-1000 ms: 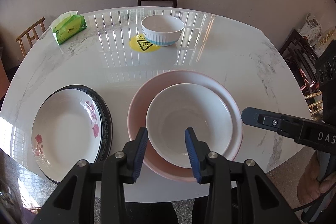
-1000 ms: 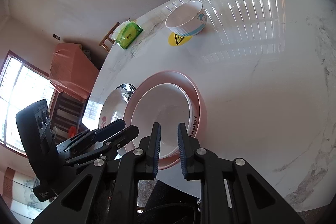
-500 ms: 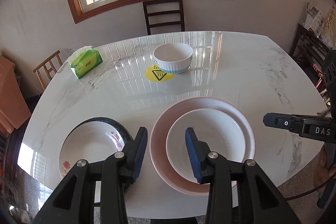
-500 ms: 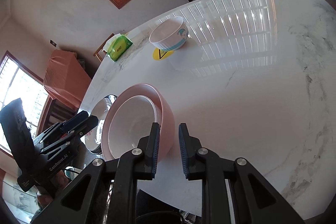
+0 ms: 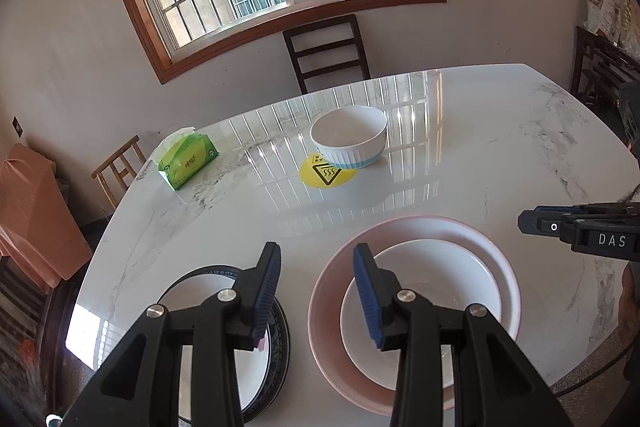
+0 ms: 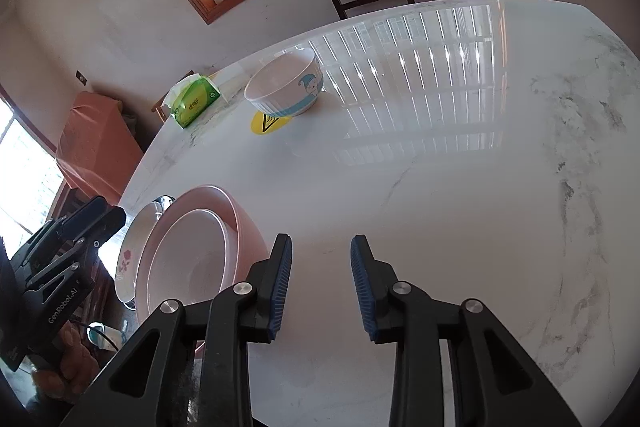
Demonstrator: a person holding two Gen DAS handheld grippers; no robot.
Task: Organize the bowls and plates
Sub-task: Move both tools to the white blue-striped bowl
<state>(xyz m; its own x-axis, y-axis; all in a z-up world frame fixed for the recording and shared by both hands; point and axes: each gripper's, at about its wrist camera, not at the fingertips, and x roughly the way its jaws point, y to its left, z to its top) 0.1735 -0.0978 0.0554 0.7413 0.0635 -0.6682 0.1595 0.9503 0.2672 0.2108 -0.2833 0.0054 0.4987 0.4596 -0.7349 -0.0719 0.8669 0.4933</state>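
Note:
A white bowl [image 5: 432,291] sits inside a pink bowl [image 5: 404,231] at the table's near edge; both show in the right wrist view [image 6: 188,259] [image 6: 244,223]. Left of them a white flowered plate [image 5: 192,299] lies on a dark-rimmed plate [image 5: 280,327]. A white bowl with a blue band [image 5: 349,142] stands at the far middle, also in the right wrist view [image 6: 284,89]. My left gripper [image 5: 316,295] is open and empty above the gap between the plates and the pink bowl. My right gripper [image 6: 320,283] is open and empty over bare table, right of the pink bowl.
A green tissue pack [image 5: 187,158] lies at the far left of the marble table [image 5: 480,163]. A yellow warning sticker [image 5: 326,174] lies beside the banded bowl. A dark chair [image 5: 326,51] stands behind the table, a wooden chair [image 5: 118,167] at its left.
Both grippers have risen and pulled back from the stacked bowls. My right gripper has opened from nearly shut and shifted right, off the bowls.

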